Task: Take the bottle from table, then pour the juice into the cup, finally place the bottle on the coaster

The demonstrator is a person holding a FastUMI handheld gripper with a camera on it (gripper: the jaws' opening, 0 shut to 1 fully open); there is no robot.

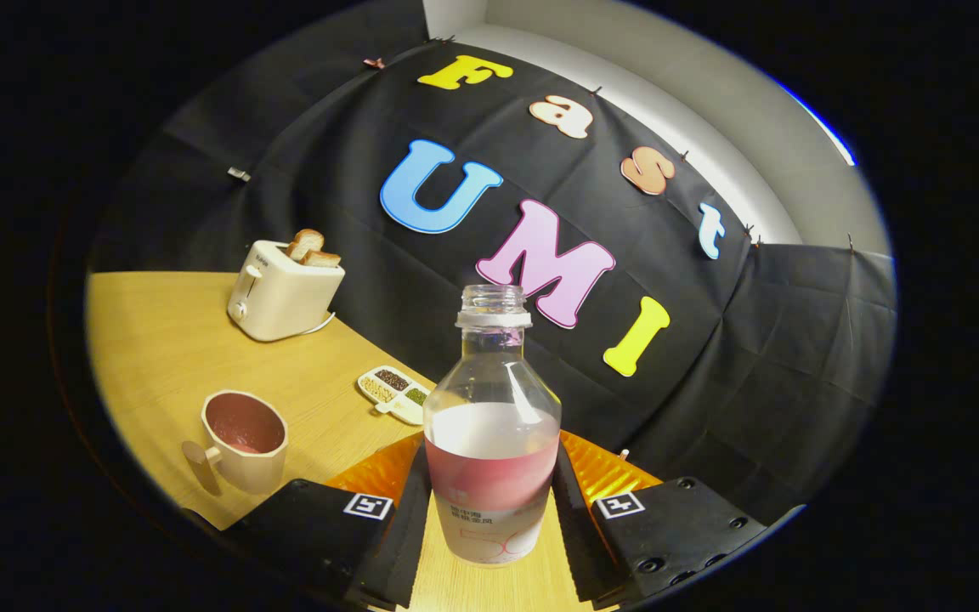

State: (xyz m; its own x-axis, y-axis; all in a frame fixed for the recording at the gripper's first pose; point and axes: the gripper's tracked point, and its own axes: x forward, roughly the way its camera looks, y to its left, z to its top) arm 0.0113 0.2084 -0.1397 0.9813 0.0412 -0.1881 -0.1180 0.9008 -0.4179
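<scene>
A clear plastic bottle (492, 442) with no cap stands between my fingers, held off the wooden table (166, 340) and roughly upright in a tilted view. It is about half full of pink juice and has a pale label band. My gripper (489, 501) is shut on the bottle, both fingers pressing its sides. A beige cup (243, 439) with a handle stands on the table to the left of the fingers, with pink juice showing inside it.
A cream toaster (283, 291) with two bread slices stands at the back of the table by the black cloth wall. A small white divided dish (394, 393) of seeds lies just beyond the bottle, to its left.
</scene>
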